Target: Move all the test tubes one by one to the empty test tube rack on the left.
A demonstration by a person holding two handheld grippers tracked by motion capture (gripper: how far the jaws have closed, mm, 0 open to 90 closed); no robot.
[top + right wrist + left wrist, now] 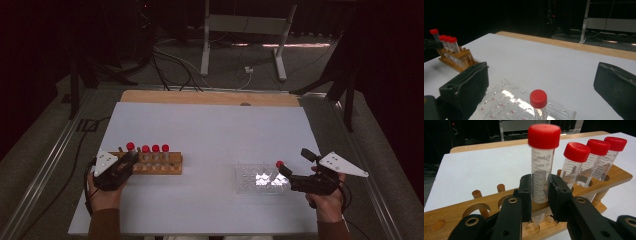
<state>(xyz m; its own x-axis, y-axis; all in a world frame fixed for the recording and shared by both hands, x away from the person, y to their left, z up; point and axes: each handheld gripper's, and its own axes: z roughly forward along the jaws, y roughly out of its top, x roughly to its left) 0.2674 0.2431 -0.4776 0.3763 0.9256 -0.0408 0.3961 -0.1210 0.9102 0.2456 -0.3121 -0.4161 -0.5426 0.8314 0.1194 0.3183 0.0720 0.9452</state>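
Left fingers (pixel 541 192) pinch a tube (pixel 542 165) in the rack (pixel 616 176); right fingers (pixel 541 87) spread around another tube (pixel 538 100).

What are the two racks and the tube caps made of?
Left rack: looks like wood, visible grain, light brown, with dowel posts. Right rack: clear plastic, probably acrylic, glossy reflections. Tube caps: red, matte, likely plastic, faintly ribbed.
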